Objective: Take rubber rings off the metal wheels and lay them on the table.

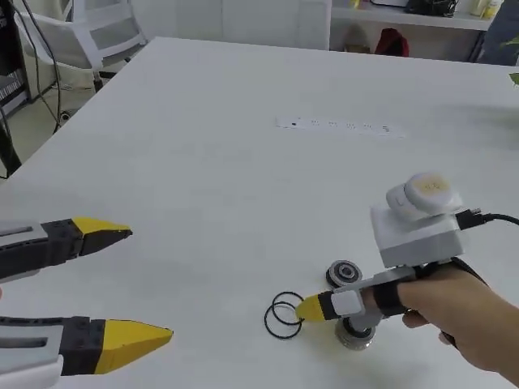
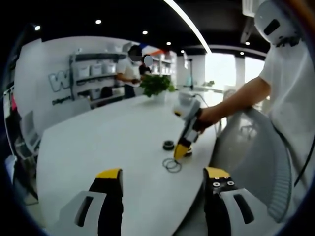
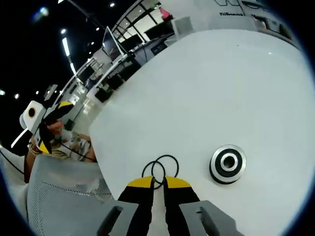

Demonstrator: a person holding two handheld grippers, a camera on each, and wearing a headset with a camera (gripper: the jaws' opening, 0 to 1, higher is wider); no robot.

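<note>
White workbench (image 1: pixel 227 186), bright office: the right gripper (image 3: pixel 153 183), jaws pressed together, sets its yellow tips on two overlapping black rubber rings (image 3: pixel 156 169) lying flat at lower centre of its view; whether it pinches one cannot be told. A metal wheel (image 3: pixel 228 163) lies just right of them, and a second wheel (image 1: pixel 354 332) sits under that gripper in the head view. Lower left there, the left gripper (image 1: pixel 146 282) hovers, jaws wide apart.

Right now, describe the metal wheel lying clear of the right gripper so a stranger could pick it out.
On the big white table, go to the near right, where the right gripper reaches two black rubber rings. Just beyond that gripper lies the metal wheel: a silver disc with a dark rim, in the open, unlike the second wheel tucked under the gripper.
</note>
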